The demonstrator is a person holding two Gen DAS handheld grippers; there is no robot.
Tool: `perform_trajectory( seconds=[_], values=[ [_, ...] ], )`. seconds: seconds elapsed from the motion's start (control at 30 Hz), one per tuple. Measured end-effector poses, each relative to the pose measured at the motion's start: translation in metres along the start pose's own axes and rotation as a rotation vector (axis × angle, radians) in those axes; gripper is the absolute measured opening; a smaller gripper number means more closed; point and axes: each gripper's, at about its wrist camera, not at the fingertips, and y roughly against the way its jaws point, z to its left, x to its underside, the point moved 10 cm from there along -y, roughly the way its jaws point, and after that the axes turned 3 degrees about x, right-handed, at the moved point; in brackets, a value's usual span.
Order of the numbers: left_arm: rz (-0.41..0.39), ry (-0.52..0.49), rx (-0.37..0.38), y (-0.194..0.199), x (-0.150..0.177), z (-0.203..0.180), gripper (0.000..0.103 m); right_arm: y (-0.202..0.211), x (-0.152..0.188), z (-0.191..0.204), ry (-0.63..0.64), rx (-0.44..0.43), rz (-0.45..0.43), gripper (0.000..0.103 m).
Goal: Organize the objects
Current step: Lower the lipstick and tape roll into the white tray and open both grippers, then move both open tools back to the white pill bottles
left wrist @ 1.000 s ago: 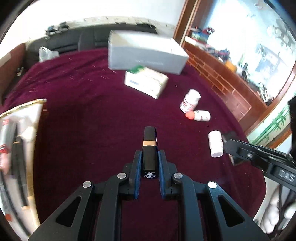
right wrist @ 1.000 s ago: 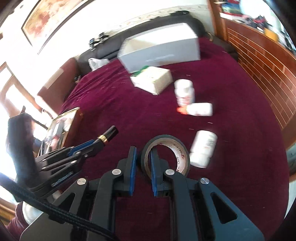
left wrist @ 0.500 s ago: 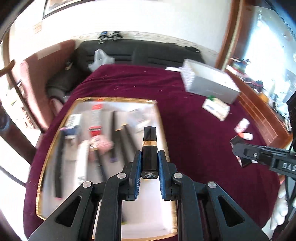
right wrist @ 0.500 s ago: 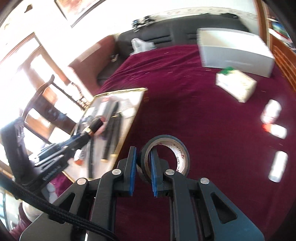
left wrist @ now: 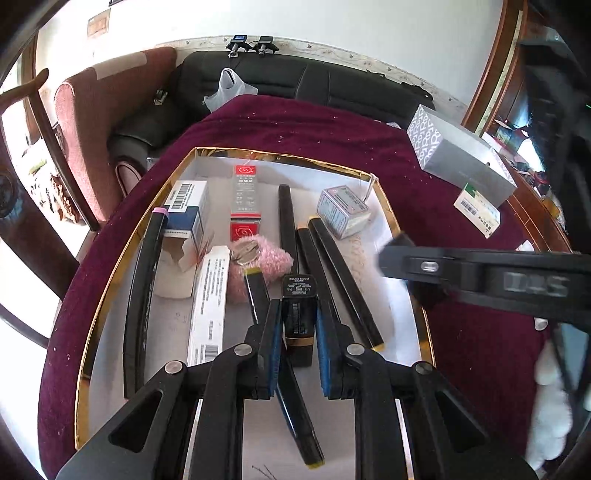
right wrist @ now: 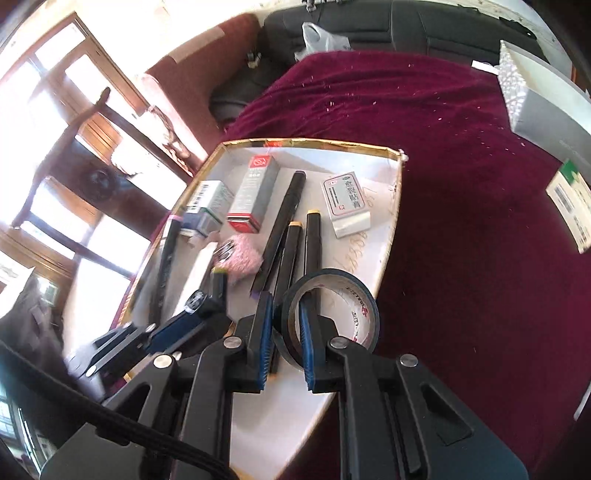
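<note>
Lipstick (left wrist: 298, 320) between left tongs (left wrist: 298, 325) — tape roll (right wrist: 334, 314) in right tongs (right wrist: 283, 334)

tray (left wrist: 391, 218) left half crowded: boxes, pens | bare floor right of pens (left wrist: 343, 273)

I am looking out over a table draped in a dark red cloth (left wrist: 369, 133), speckled with pale crumbs. At twelve o'clock a black sofa (left wrist: 317, 83) is sitting against a white wall (left wrist: 295, 18), with a patterned border strip running along the wall's foot. A white plastic bag (left wrist: 229, 86) is slumping on the sofa. At ten o'clock a red armchair (left wrist: 99, 103) is standing beside it. Bright daylight is pouring through wood-framed windows (right wrist: 55, 92) at nine o'clock, washing them out. At two o'clock a wooden door frame (left wrist: 491, 74) is curving up the wall.
</note>
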Motion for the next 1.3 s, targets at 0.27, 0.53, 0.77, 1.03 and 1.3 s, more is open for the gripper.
perform_trajectory(
  seconds=[0.27,0.53,0.77,1.03,1.3],
  values=[
    [0.035,0.018,0.02,-0.017,-0.005,0.0,0.014,-0.042,-0.019,-0.012,0.004,0.103,0.061,0.012],
    [0.083,0.055,0.031,-0.033,0.003,0.007,0.014,-0.058,-0.039,-0.024,-0.024,0.131,0.061,0.012],
    [0.105,0.068,0.065,-0.024,0.009,0.003,0.036,-0.069,-0.041,-0.026,-0.011,0.158,0.067,0.016],
    [0.014,0.052,0.041,0.019,-0.002,-0.006,0.053,-0.009,-0.044,-0.035,-0.068,0.079,-0.072,0.023],
    [-0.028,-0.06,0.135,0.051,-0.006,-0.075,0.056,0.097,-0.001,-0.136,-0.122,0.181,-0.236,0.044]
  ],
)
